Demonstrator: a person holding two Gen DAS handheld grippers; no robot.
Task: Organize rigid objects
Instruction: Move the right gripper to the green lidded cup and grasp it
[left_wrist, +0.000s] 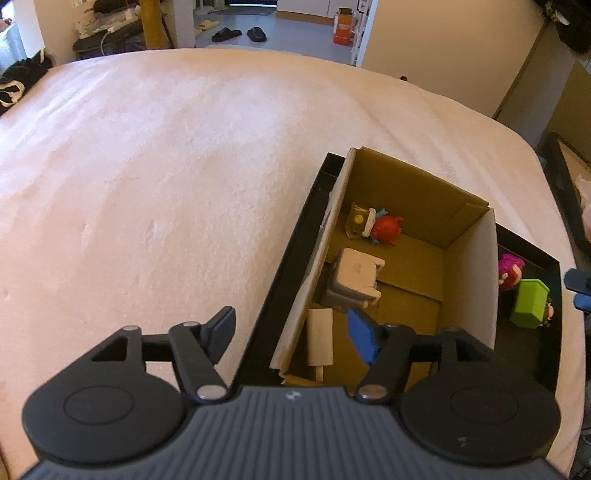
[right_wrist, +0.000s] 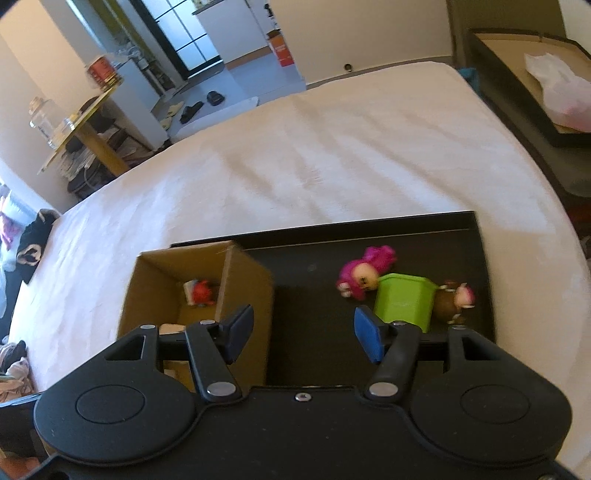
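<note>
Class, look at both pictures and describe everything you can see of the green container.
The green container is a bright green box with flat angled sides, plastic by its look. It lies on the black tray, outside the cardboard box. A pink toy sits against one side, a brown toy against the other. Neither gripper touches it.

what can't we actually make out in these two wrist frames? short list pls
- Brown figure: right wrist view, motion-blurred and partly behind the green container; in the left wrist view almost fully hidden by it.
- Cardboard box contents: right wrist view, its wall and the right gripper hide all but the red toy.
- Yellow-faced item beside the red toy: left wrist view, too small to identify.
</note>
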